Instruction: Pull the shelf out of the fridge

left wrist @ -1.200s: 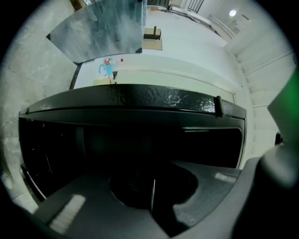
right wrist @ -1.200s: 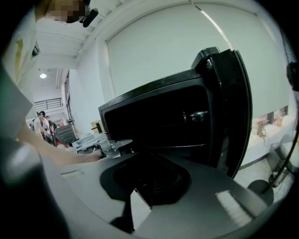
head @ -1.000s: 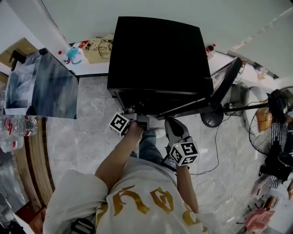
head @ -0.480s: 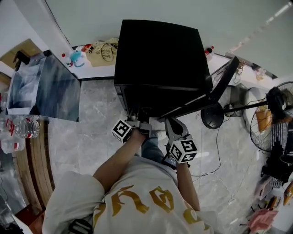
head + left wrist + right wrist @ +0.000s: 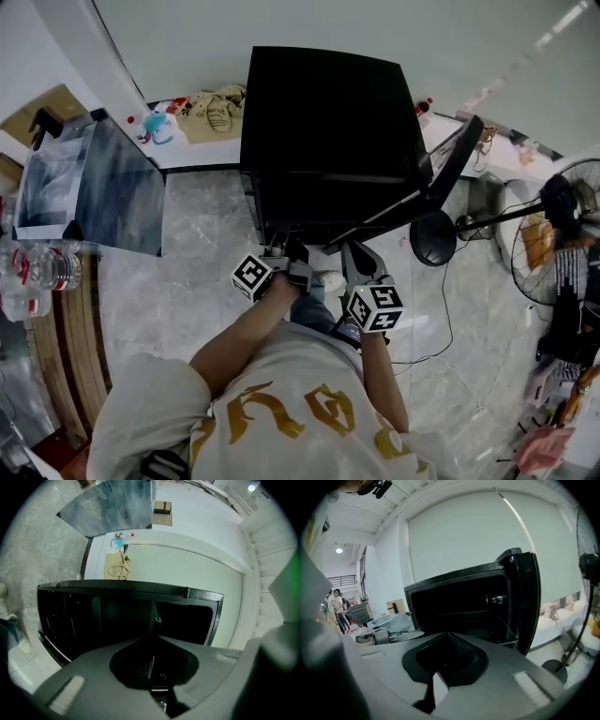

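- The black fridge (image 5: 323,112) stands at 12 o'clock from the person
- Its door (image 5: 427,192) is swung open toward 2 o'clock
- The left gripper (image 5: 153,638) is right at the mouth of the fridge, at about 11 o'clock from the person's chest
- Its jaws are squeezed tight on the thin edge of the shelf (image 5: 153,618)
- The shelf shows edge on and sticks out past the jaw tips into the dark inside of the fridge
- The right gripper (image 5: 447,634) is at about 1 o'clock, near the left one and a bit back from the fridge
- Its jaws are closed together with nothing in them
- It points at the open fridge, with the door at its 3 o'clock
- A tan bag (image 5: 217,111) lies by the wall at 11 o'clock
- Water bottles (image 5: 42,267) stand at 9 o'clock
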### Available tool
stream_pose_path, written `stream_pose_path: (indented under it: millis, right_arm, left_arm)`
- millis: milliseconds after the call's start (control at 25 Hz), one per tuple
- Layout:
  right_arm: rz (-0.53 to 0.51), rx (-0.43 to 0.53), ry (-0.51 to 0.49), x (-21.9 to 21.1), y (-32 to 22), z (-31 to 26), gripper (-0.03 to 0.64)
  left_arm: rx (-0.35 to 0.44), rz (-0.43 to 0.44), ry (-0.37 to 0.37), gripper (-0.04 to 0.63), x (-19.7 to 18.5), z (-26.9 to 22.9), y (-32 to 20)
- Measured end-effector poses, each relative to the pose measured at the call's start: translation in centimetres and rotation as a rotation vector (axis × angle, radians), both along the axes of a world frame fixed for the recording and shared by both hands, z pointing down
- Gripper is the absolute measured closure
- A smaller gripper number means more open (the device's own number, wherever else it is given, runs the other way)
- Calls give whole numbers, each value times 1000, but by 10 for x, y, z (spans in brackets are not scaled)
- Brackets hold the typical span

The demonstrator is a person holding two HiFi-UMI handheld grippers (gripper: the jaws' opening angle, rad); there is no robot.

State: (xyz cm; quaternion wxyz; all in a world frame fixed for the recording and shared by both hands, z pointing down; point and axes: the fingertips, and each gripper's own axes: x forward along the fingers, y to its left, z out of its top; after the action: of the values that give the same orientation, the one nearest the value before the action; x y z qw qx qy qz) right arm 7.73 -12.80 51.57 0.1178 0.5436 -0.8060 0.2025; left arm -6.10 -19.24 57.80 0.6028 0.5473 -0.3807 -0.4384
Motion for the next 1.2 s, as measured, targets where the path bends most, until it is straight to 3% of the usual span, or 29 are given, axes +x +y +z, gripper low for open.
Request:
stream_pose_path:
  millis: [1200]
  right_arm:
    - [42,30,-15,15,8,-13,594]
  left_arm:
    - [-6,12,-26,581,-2,4,5]
